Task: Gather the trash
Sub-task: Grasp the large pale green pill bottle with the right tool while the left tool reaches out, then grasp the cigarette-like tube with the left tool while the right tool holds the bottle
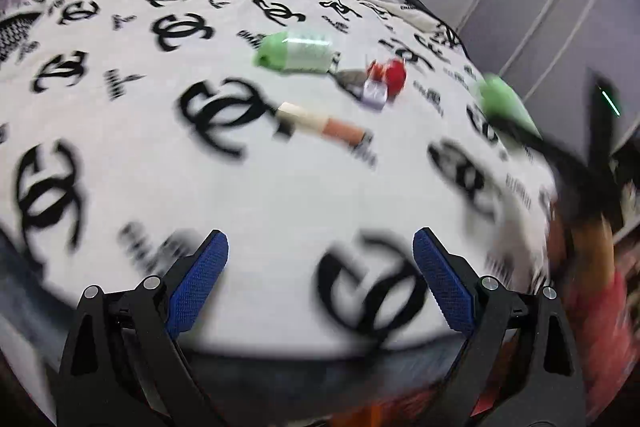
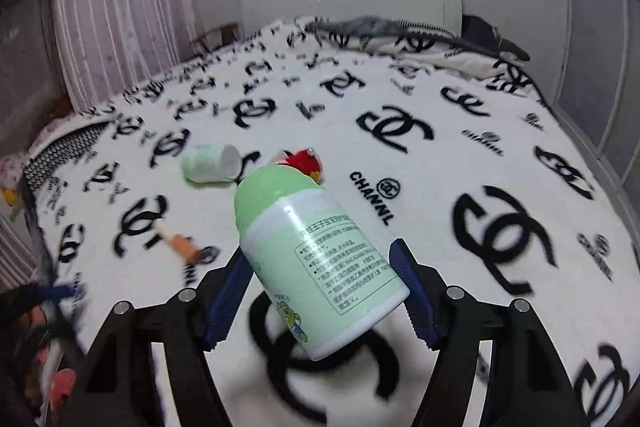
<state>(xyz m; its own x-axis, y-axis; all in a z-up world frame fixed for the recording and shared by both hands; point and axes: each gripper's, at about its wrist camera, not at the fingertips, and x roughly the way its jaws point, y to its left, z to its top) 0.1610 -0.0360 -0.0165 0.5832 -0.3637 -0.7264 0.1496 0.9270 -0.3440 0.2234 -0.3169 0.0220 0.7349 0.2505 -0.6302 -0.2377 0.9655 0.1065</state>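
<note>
Right claw (image 2: 320, 291) clenched on bottle (image 2: 316, 259), frame centre; left claw (image 1: 320, 279) released, empty. Needed firm squeeze; tilted bottle risked slipping.

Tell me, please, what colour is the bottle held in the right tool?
Pale green with a white band and base; the bottle, gripped by the right tool, shows best in the right wrist view.

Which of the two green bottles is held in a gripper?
The larger green bottle, with its printed label, sits between the right gripper fingers. The smaller green bottle lies on the bed.
</note>
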